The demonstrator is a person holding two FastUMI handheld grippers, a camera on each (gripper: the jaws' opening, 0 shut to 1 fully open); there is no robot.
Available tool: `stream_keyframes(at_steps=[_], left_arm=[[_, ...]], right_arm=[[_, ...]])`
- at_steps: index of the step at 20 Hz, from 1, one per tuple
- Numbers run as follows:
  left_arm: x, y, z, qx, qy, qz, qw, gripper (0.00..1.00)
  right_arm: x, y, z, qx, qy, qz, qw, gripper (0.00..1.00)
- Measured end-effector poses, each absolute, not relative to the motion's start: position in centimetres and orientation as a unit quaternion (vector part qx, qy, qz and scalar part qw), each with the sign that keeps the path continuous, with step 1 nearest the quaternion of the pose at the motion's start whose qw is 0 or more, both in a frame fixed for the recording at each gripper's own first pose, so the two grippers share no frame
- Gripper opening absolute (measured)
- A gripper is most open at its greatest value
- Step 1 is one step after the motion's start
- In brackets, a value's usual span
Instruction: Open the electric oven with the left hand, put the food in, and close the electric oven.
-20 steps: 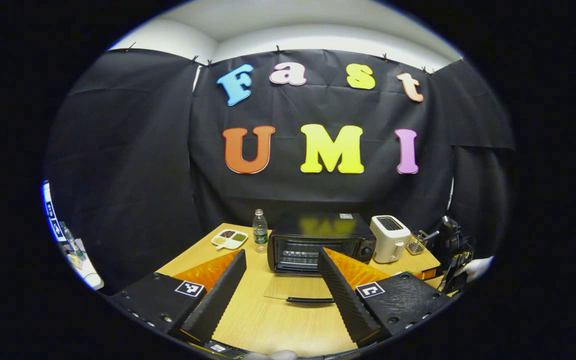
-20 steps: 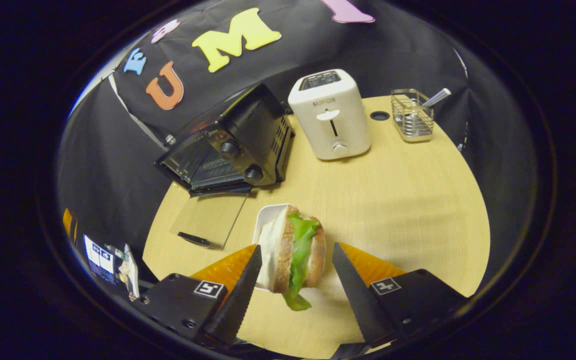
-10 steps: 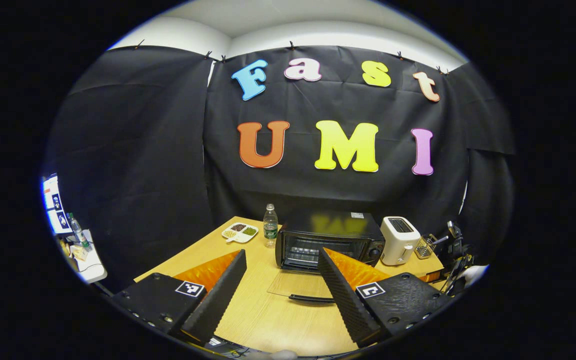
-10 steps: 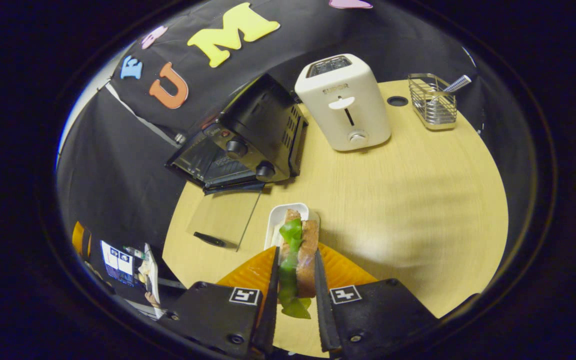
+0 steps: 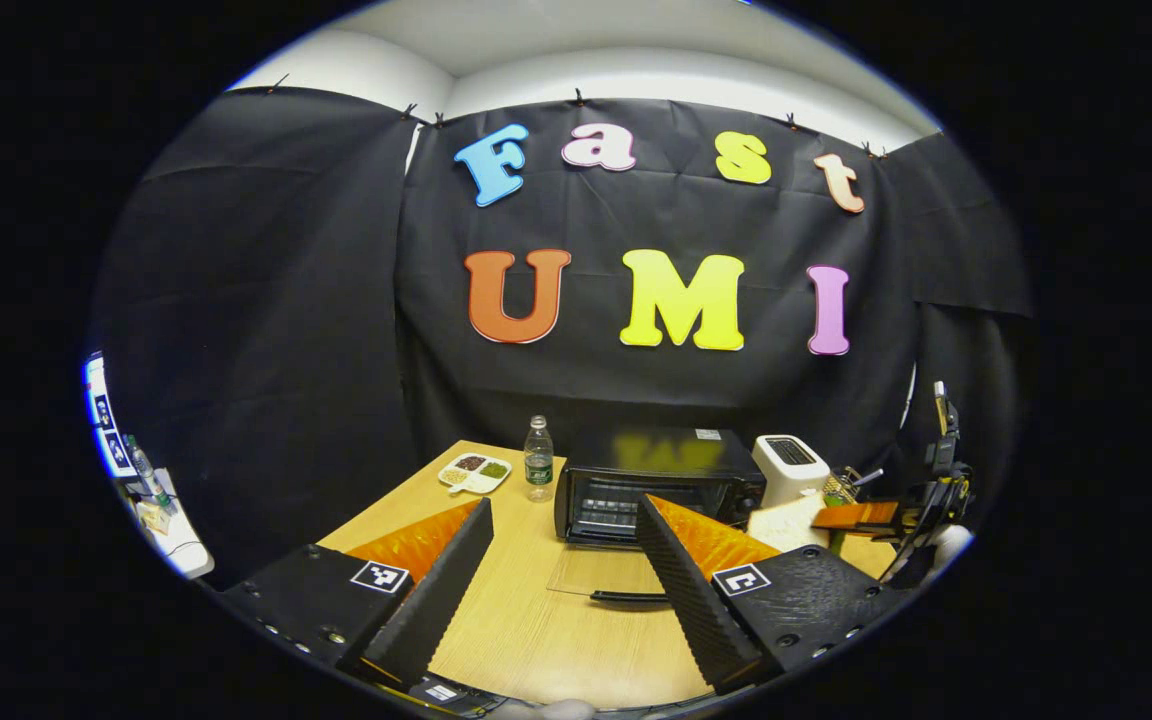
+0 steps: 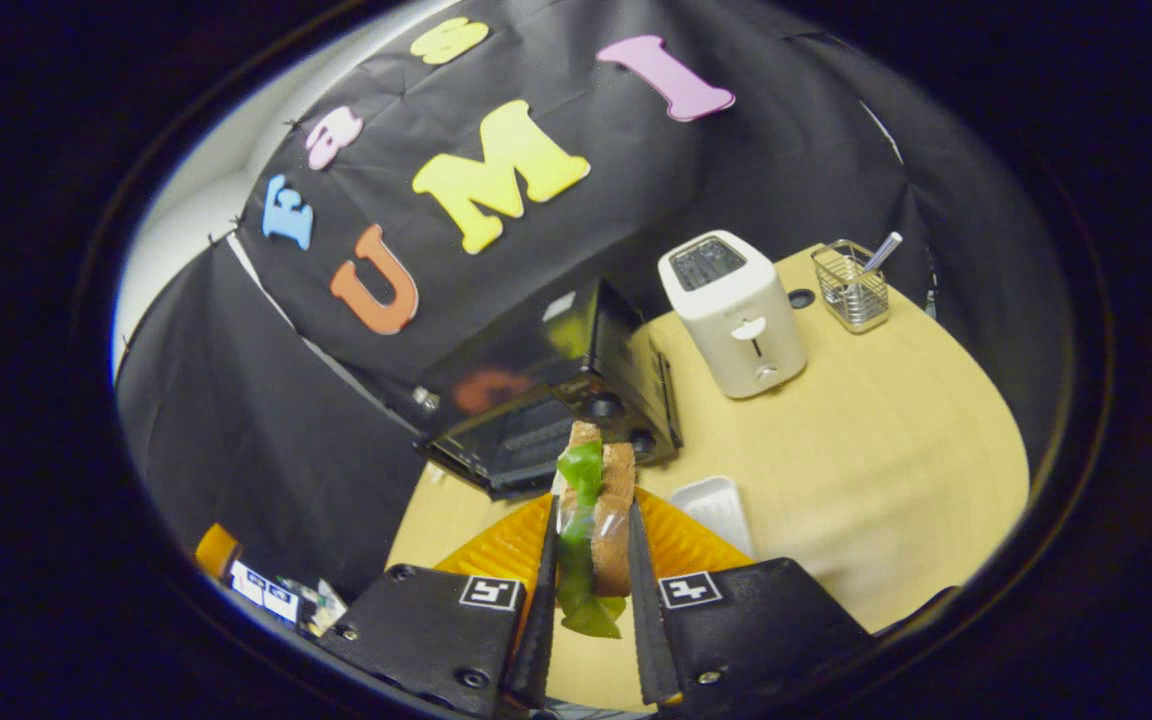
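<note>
The black electric oven [image 5: 651,488] stands at the back of the wooden table [image 5: 536,640], its glass door [image 5: 601,578] folded down flat with the handle nearest me. My left gripper [image 5: 564,505] hovers open in front of it, holding nothing. In the right gripper view, the right gripper [image 6: 589,505] is shut on a sandwich [image 6: 596,510] of brown bread and green lettuce, held on edge in the air in front of the oven [image 6: 556,415]. The left gripper view shows that other gripper [image 5: 871,515] with the sandwich [image 5: 781,520] at the right, beside the oven.
A white toaster [image 6: 733,315] and a wire basket [image 6: 851,285] with a utensil stand right of the oven. An empty white tray [image 6: 716,505] lies below the sandwich. A water bottle [image 5: 537,460] and a divided snack plate [image 5: 474,472] sit left of the oven.
The right gripper shut on the sandwich, lifted it off the white tray and carried it up toward the oven. The left gripper stayed open and shifted only slightly.
</note>
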State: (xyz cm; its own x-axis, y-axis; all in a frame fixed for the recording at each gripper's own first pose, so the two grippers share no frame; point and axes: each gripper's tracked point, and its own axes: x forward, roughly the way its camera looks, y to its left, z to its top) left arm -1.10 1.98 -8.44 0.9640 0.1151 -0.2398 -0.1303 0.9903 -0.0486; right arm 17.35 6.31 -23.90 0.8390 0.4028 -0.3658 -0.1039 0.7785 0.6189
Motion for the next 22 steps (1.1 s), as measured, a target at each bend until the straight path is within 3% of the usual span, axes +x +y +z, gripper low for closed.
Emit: stream_keyframes(at_steps=[8, 15, 22], left_arm=[[-3.3, 3.3, -10.9, -0.013, 0.153, -0.016, 0.988, 0.94], [-4.0, 5.2, -12.5, 0.015, 0.166, -0.048, 0.985, 0.95], [-2.7, 5.8, -13.4, 0.028, 0.174, -0.057, 0.983, 0.94]], right_arm=[[22.4, 17.8, -28.6, 0.442, 0.183, 0.079, 0.874, 0.37], [28.6, 21.3, -32.0, 0.538, 0.134, -0.001, 0.832, 0.37], [35.4, 23.9, -34.5, 0.563, 0.135, -0.034, 0.815, 0.37]])
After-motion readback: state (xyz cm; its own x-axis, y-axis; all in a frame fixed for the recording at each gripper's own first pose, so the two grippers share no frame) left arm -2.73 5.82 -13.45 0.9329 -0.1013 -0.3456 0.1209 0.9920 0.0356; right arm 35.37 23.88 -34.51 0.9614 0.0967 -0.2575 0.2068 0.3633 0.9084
